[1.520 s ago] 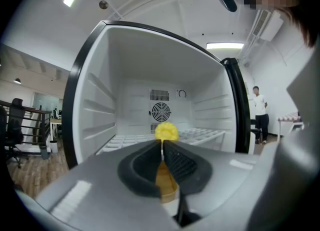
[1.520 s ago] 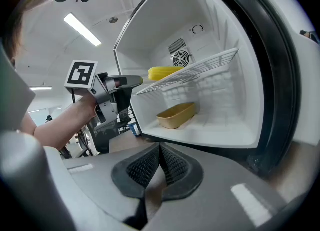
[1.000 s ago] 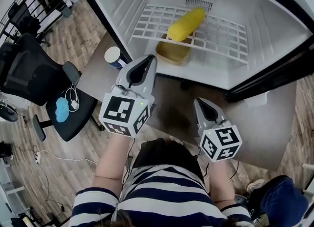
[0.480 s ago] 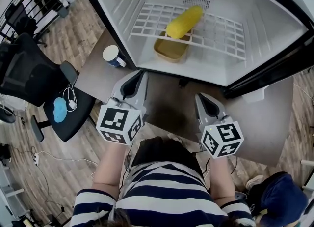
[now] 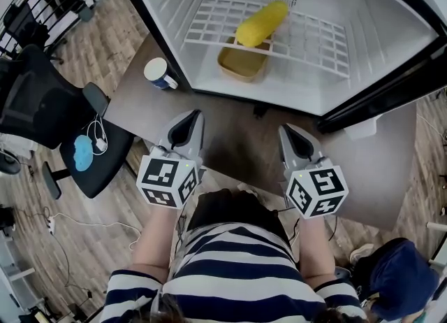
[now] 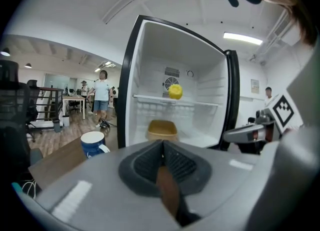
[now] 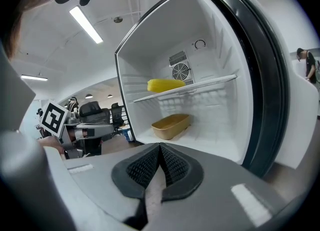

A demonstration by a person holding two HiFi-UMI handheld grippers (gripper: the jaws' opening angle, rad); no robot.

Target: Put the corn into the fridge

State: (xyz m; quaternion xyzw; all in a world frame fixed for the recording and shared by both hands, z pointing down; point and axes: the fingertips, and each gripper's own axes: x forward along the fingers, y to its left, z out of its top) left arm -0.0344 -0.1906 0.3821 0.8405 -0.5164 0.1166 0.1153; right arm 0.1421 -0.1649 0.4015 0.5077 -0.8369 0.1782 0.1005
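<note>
- Found the corn [image 5: 261, 23] lying on the wire shelf [image 5: 311, 47] inside the open fridge [image 5: 380, 38], near the back fan.
- Noted a yellow tub [image 5: 242, 63] on the fridge floor below that shelf.
- Held the left gripper [image 5: 193, 115] over the tabletop [image 5: 237, 143] before the fridge, jaws pressed together on nothing.
- Held the right gripper [image 5: 287, 131] alongside, apart from the left, likewise closed and empty.
- Saw a blue mug [image 5: 158, 73] on the tabletop, left of the fridge.

No words, brands or numbers can be read anywhere. The marker cube [image 5: 166, 180] at lower left and its twin [image 5: 316, 190] at lower right carry only black-and-white square patterns
</note>
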